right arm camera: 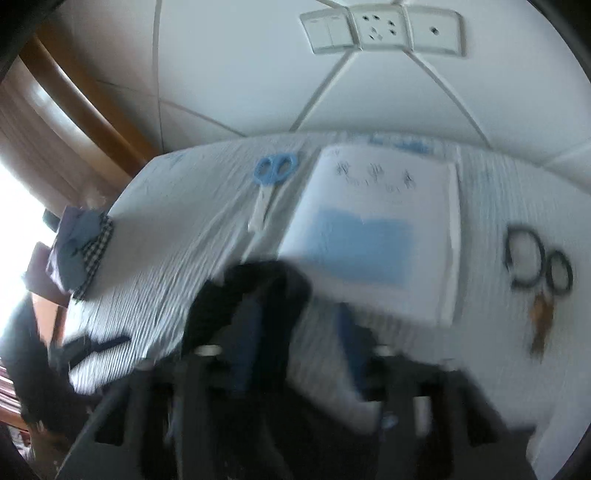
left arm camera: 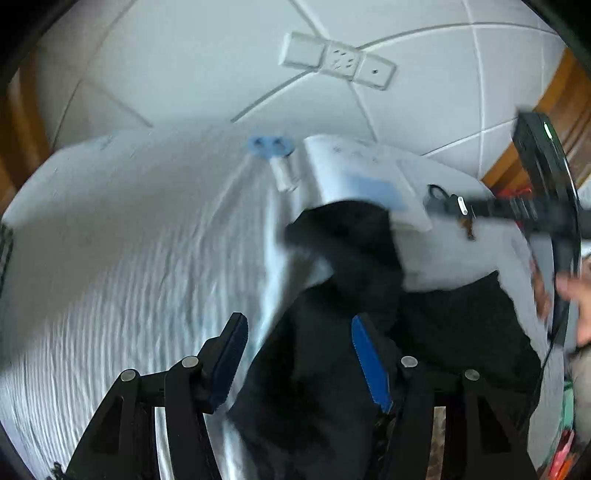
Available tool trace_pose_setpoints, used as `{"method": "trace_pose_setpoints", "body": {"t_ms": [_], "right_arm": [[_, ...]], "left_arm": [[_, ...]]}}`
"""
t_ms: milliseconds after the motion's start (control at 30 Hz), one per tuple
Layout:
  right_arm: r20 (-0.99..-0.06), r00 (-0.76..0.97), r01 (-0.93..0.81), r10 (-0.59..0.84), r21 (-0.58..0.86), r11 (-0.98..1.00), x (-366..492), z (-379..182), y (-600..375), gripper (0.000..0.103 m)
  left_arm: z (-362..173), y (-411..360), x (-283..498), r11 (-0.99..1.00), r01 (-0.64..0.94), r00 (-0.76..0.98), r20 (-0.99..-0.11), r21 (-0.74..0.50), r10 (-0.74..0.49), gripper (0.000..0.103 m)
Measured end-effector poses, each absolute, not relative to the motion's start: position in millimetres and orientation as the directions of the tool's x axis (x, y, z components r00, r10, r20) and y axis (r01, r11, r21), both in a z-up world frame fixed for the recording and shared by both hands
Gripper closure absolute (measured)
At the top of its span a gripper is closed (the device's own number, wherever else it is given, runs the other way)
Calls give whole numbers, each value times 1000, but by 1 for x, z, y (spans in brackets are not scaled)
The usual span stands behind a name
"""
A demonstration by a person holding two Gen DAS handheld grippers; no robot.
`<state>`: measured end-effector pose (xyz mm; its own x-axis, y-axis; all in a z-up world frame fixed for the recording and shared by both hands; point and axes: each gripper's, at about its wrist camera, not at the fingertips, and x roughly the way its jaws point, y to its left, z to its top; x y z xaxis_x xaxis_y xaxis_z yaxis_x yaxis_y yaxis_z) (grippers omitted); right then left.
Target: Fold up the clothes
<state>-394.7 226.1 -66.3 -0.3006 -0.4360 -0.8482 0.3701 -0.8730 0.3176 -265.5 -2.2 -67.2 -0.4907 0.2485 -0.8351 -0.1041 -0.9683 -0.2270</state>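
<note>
A black garment (left arm camera: 332,332) lies bunched on the striped white tablecloth (left arm camera: 129,258). My left gripper (left arm camera: 299,339) is open just above the cloth's left edge; its right blue pad (left arm camera: 369,365) rests against the black fabric, the left one over bare tablecloth. In the right wrist view the frame is blurred: my right gripper (right arm camera: 299,343) looks open, with black fabric (right arm camera: 251,295) draped over its left finger. The right gripper and hand show at the far right of the left view (left arm camera: 546,221).
Blue-handled scissors (right arm camera: 275,170) and a white booklet with a blue patch (right arm camera: 373,229) lie at the back of the table. Keys on black rings (right arm camera: 535,269) lie right. Folded clothes (right arm camera: 79,251) sit at the left edge. A tiled wall with sockets (right arm camera: 380,29) stands behind.
</note>
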Motion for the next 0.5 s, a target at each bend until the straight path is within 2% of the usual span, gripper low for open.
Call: {"method": "trace_pose_setpoints", "body": {"t_ms": [300,333,367,433,500], "right_arm": [[-895,-355,49,-272,272,-961,-349,-85,391,40],[-898,-349,17,-268,279,-960,-345,-89,405,37],[-901,-342,-4,-268,286,-958,-343,-93,416,27],[-906,-335,-28,-259,284,-958,-340,-98,429,18],[-909,-329,-31,-256,281,-959,-340,-103,435,18]], "left_arm": [[-96,48,-318,-964,-151,-380,-888,-217,260,43],[-100,53,-323,-965,-152,-368,-894,-212,254,43],[-104,56,-328,-966,-152,-360,-898,-210,252,43],[-110,61,-337,-966,-150,-346,-904,-212,252,43],[-114,65,-346,-967,-146,-332,-910,-209,247,43]]}}
